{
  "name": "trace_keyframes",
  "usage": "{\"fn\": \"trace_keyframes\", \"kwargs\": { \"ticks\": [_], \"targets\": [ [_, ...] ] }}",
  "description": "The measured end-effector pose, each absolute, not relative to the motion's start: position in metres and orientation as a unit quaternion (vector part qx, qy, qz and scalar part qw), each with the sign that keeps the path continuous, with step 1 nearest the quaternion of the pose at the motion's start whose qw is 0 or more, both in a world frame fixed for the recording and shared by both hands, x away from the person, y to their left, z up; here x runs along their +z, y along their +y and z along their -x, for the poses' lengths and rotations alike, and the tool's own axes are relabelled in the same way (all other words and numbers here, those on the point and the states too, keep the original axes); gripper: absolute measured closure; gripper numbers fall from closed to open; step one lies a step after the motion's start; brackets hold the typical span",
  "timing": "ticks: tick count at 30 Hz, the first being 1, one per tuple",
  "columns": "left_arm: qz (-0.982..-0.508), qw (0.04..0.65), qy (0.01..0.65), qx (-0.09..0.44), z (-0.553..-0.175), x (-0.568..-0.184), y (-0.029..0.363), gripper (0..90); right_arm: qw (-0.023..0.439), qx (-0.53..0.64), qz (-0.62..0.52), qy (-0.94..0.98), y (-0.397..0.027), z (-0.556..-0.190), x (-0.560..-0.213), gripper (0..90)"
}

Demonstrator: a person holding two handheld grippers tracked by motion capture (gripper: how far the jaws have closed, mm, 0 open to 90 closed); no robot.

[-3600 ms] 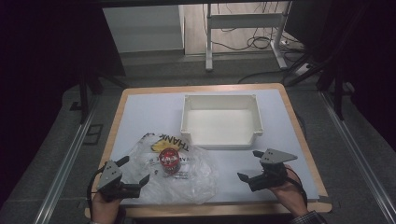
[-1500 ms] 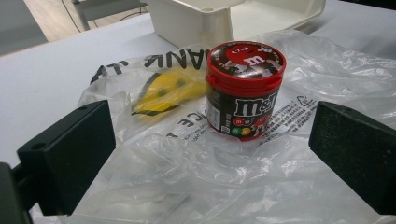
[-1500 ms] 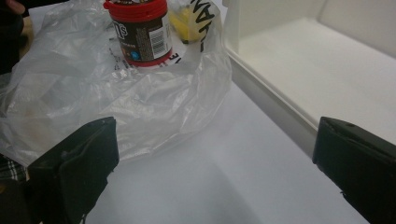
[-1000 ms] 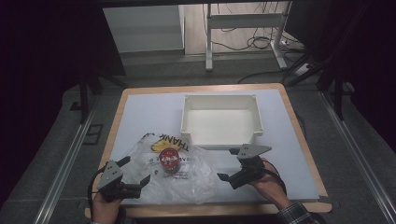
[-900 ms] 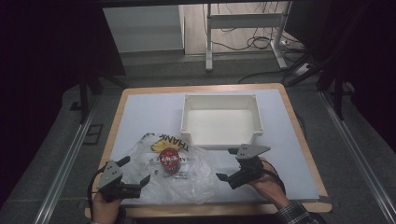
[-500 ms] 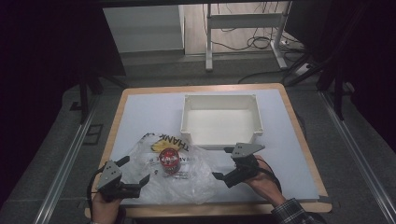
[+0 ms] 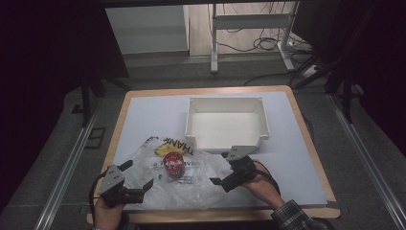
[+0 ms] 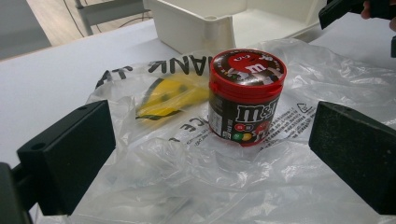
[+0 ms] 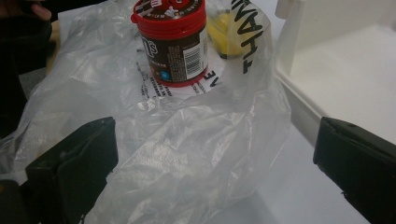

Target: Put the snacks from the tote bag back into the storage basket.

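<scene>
A clear plastic bag (image 7: 191,184) printed with black letters lies flat on the front of the table. A red-lidded M&M's can (image 7: 173,166) stands upright on it, beside a yellow mark (image 8: 173,95) on the bag. My left gripper (image 7: 139,173) is open at the bag's left edge and faces the can (image 8: 245,105) across the crumpled plastic (image 8: 261,186). My right gripper (image 7: 218,167) is open at the bag's right edge, with wrinkled bag (image 9: 187,140) between its jaws and the can (image 9: 173,42) farther off. Neither gripper holds anything.
A white, empty rectangular bin (image 7: 225,99) stands behind the bag at the table's middle; its wall (image 9: 299,28) is just to the right of my right gripper. The table (image 7: 148,115) has a wooden rim. Dark floor, rails and cables surround it.
My right gripper has moved left from the table's right side to the bag's right edge. The left gripper, the bag and the can have stayed put.
</scene>
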State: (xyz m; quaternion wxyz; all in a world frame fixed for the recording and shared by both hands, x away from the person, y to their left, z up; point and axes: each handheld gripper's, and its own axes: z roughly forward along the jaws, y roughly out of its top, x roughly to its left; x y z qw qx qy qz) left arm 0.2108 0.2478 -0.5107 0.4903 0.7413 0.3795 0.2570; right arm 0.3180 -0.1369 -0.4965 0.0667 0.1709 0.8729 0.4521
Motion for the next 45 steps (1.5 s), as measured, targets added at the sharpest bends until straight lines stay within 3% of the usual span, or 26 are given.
{"fn": "trace_keyframes", "kwargs": {
  "ticks": [21,45],
  "targets": [
    [-0.747,0.487,0.374,0.257,-0.211,-0.511,0.245,0.6,0.034,0.467,-0.162,0.869,-0.11,-0.323,-0.502,0.2],
    [-0.752,0.489,0.367,0.248,-0.211,-0.509,0.242,0.7,0.029,0.477,-0.149,0.865,-0.081,-0.328,-0.507,0.2]
  ]
}}
